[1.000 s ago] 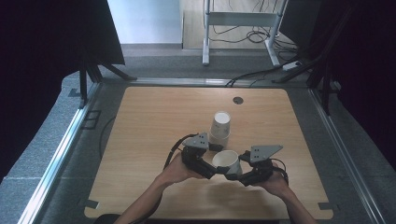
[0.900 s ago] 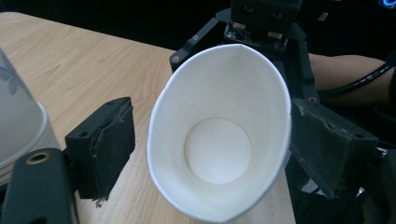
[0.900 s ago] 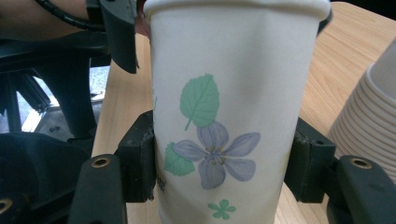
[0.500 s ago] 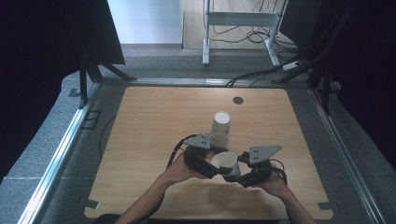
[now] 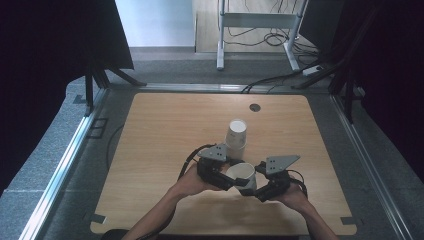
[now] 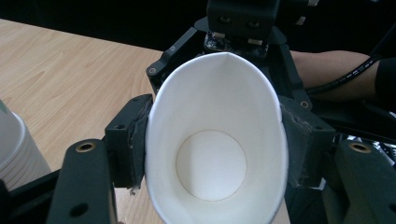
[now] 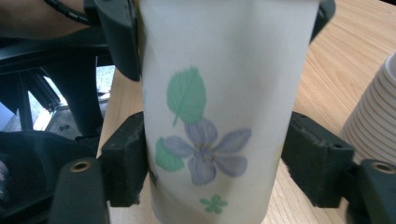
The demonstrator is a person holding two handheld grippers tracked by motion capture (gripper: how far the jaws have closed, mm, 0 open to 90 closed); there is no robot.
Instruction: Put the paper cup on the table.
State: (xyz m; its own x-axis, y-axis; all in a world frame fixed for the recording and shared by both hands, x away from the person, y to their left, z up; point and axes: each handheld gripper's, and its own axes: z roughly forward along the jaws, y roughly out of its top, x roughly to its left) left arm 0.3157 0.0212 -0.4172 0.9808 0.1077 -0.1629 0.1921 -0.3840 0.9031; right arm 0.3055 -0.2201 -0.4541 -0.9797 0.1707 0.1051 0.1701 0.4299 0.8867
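Two claws are meeting over the near middle of the wooden counter (image 5: 165, 130), with one loose paper cup (image 5: 243, 175) between them, above the counter and tipped so its open mouth is facing the left claw (image 5: 227, 181). In the left gripper view the left claw's jaws have just been closing and are now pressing on both sides of the cup's (image 6: 217, 144) rim, which is squeezed into an oval with the round white bottom showing inside. In the right gripper view the right claw's (image 7: 212, 172) jaws have just been opening; the cup's (image 7: 224, 102) wall, printed with one purple flower and green leaves, is sitting between them, with the left pad at the wall and a gap showing at the right pad, so this claw is standing loose around the cup rather than gripping it. One stack of paper cups (image 5: 236, 134) is standing upside down on the counter just beyond the claws; the number in it cannot be counted. One small dark round disc (image 5: 255, 107) is lying near the far edge.
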